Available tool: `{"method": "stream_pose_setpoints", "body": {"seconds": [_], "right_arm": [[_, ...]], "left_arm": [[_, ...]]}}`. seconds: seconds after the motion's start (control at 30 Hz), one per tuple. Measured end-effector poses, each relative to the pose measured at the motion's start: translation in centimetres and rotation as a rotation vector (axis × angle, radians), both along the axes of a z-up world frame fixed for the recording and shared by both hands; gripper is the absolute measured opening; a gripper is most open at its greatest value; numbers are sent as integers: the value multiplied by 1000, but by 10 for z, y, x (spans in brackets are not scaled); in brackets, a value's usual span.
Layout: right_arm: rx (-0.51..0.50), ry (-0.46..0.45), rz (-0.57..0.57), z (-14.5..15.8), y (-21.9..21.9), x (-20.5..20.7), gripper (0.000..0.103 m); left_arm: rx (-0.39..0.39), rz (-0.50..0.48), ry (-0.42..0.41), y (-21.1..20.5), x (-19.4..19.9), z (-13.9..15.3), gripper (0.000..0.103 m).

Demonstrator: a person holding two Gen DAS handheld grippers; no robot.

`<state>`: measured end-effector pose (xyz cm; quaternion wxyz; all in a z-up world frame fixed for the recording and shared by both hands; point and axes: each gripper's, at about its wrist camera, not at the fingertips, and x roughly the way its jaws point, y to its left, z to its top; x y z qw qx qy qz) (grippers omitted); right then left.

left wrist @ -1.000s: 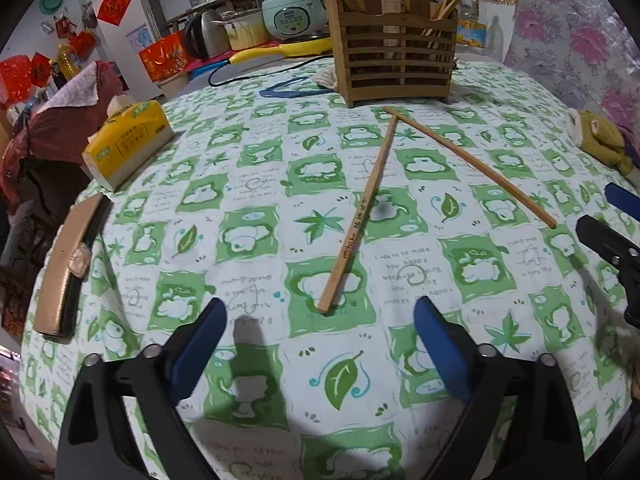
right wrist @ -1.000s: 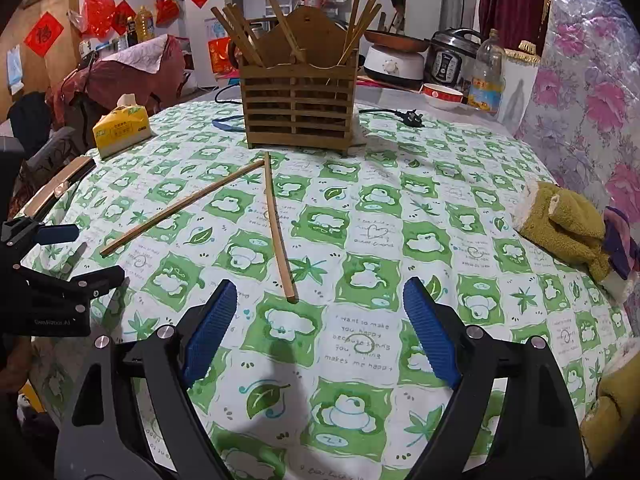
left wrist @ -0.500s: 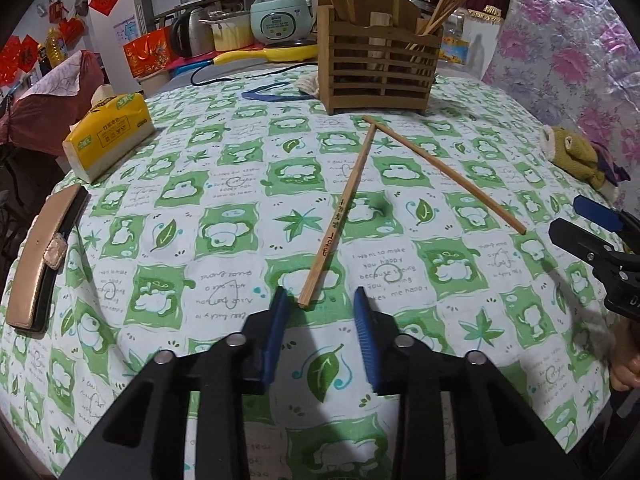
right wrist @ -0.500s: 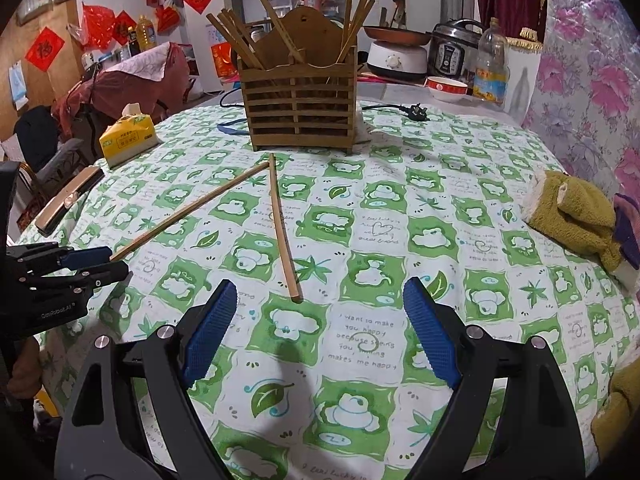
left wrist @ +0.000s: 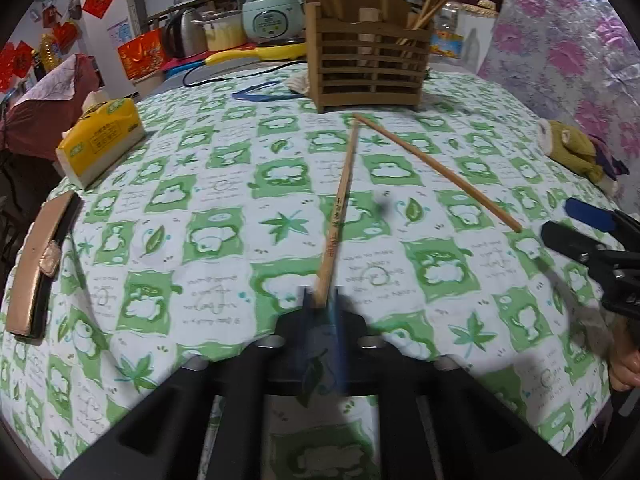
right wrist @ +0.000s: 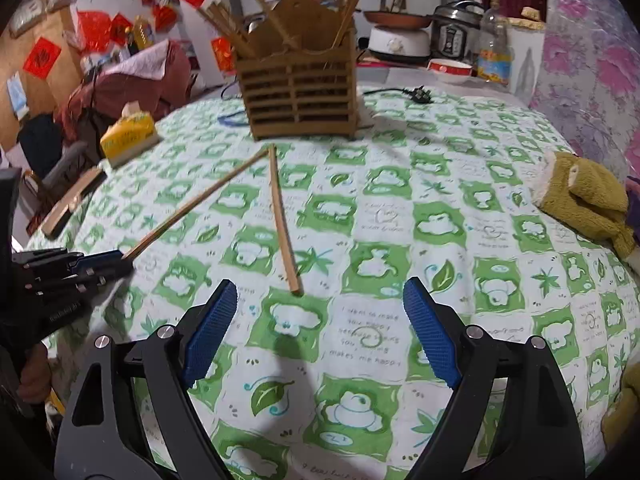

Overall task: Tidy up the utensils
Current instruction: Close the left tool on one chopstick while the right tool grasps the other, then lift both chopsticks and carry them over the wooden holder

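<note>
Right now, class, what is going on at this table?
A person is tidying chopsticks with handheld tongs. The left tongs have just closed on the near end of one chopstick lying on the green tablecloth. The right tongs hang open above the second chopstick. The wooden holder stands beyond.

Dim indoor light from overhead, soft shadows on the tablecloth (right wrist: 400, 216) beneath the right gripper (right wrist: 320, 320). Strong fisheye bending and black vignette at corners in both views. Left gripper (left wrist: 322, 304) tips motion-blurred; background clutter slightly soft, colours muted.
</note>
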<state>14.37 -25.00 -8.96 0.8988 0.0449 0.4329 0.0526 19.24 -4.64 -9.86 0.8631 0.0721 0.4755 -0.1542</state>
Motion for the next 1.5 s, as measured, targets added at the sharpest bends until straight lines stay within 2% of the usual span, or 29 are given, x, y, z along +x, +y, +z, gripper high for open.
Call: {"method": "stream_pose_setpoints", "body": {"seconds": [0.07, 0.2, 0.27, 0.43, 0.63, 0.73, 0.8, 1.23, 1.37, 1.5], "right_arm": [[-13, 18, 20, -2, 4, 1, 78], [-29, 59, 54, -9, 10, 4, 58], [-28, 73, 59, -11, 11, 5, 52], [-45, 82, 68, -13, 15, 12, 51], [-3, 117, 71, -18, 14, 27, 40], [-6, 117, 47, -19, 12, 34, 29], [-8, 116, 34, -20, 11, 36, 12], [-11, 84, 4, -12, 9, 21, 7], [-58, 35, -6, -2, 15, 0, 7], [-72, -44, -4, 24, 19, -27, 7]], "left_arm": [[3, 5, -20, 1, -3, 0, 6], [-1, 10, -24, 1, -5, 0, 6], [-5, 13, -21, 2, -5, -1, 6], [-3, 17, -20, 2, -5, 0, 7], [19, 25, -29, 0, -5, -1, 8], [38, 24, -39, -3, -6, -1, 8], [42, 24, -43, -3, -7, -2, 8], [82, 52, -120, -7, -26, 7, 6], [97, 61, -186, -8, -45, 25, 6], [89, 72, -249, -8, -64, 48, 6]]}}
